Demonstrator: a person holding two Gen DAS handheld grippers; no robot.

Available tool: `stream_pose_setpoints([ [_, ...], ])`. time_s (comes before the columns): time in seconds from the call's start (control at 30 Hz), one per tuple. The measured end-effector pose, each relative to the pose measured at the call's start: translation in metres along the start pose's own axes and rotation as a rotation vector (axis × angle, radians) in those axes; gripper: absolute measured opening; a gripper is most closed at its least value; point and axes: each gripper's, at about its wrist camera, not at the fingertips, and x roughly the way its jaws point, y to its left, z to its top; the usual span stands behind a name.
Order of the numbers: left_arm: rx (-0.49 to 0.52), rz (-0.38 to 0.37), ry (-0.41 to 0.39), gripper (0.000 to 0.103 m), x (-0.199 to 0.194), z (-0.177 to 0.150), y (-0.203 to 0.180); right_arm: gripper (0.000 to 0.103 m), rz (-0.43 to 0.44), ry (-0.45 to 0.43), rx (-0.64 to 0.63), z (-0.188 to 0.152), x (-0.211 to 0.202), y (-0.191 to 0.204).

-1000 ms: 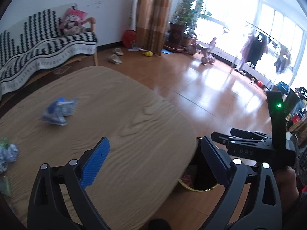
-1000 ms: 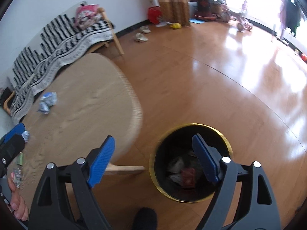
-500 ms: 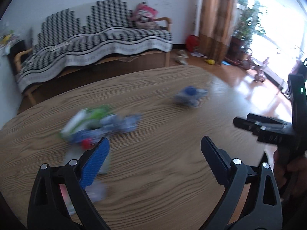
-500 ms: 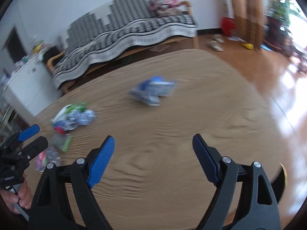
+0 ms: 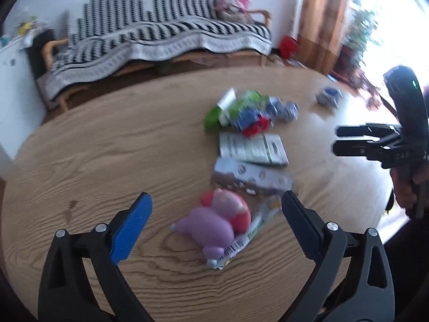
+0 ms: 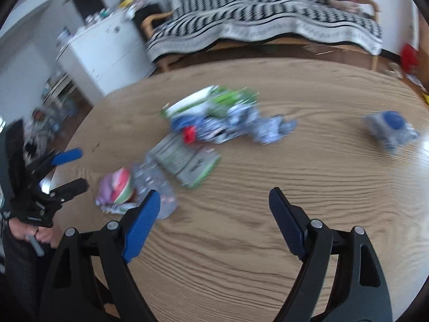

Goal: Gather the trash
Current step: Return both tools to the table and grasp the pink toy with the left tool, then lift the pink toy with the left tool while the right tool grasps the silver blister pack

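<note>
Both claws, left claw (image 5: 215,216) and right claw (image 6: 214,209), gape empty; ahead on the counter (image 5: 107,147), wrappers (image 5: 252,149) all still await collecting.

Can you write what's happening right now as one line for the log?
left gripper: open, above purple packet | right gripper: open, empty | trash on table | blue wrapper lies apart

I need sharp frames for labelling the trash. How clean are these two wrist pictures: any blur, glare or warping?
Left wrist view: wrappers smeared by motion blur, window at right blown out, table edge bowed by the fisheye. Right wrist view: blue-white wrapper and background streaked, glare on the table's right edge; gripper fingers stay sharp.
</note>
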Motion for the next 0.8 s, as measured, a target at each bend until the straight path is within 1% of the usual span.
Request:
stream_pose_setpoints([
  [0.1, 0.072, -0.005, 0.039, 0.094, 0.017, -0.004, -0.01, 0.08, 0.015, 0.038, -0.047, -0.002, 0.015, 0.012],
  [0.2, 0.13, 0.021, 0.065, 0.094, 0.034, -0.007, -0.017, 0.08, 0.04, 0.063, -0.089, -0.004, 0.023, 0.021],
  [0.33, 0.146, 0.087, 0.094, 0.094, 0.053, -0.01, -0.008, 0.08, 0.062, 0.092, -0.136, -0.006, 0.035, 0.034],
  [0.4, 0.119, 0.061, 0.09, 0.094, 0.055, -0.011, 0.001, 0.08, 0.071, 0.1, -0.143, -0.004, 0.041, 0.038],
  [0.47, 0.099, 0.027, 0.081, 0.082, 0.053, -0.01, 0.006, 0.076, 0.079, 0.114, -0.155, -0.003, 0.047, 0.042],
  [0.5, 0.098, 0.009, 0.084, 0.065, 0.052, -0.009, 0.005, 0.075, 0.08, 0.12, -0.16, -0.003, 0.05, 0.044],
  [0.53, 0.095, -0.006, 0.085, 0.056, 0.051, -0.009, 0.005, 0.073, 0.08, 0.127, -0.169, -0.003, 0.052, 0.047],
  [0.63, 0.105, -0.009, 0.078, 0.052, 0.047, -0.008, 0.002, 0.066, 0.08, 0.147, -0.189, -0.005, 0.059, 0.051],
  [0.7, 0.102, -0.01, 0.051, 0.051, 0.039, -0.006, 0.0, 0.062, 0.074, 0.159, -0.198, -0.004, 0.066, 0.055],
  [0.77, 0.081, -0.004, 0.023, 0.051, 0.032, -0.001, 0.004, 0.055, 0.066, 0.169, -0.208, -0.005, 0.071, 0.058],
  [0.8, 0.058, -0.007, 0.006, 0.051, 0.026, 0.002, 0.007, 0.053, 0.066, 0.17, -0.208, -0.005, 0.072, 0.058],
])
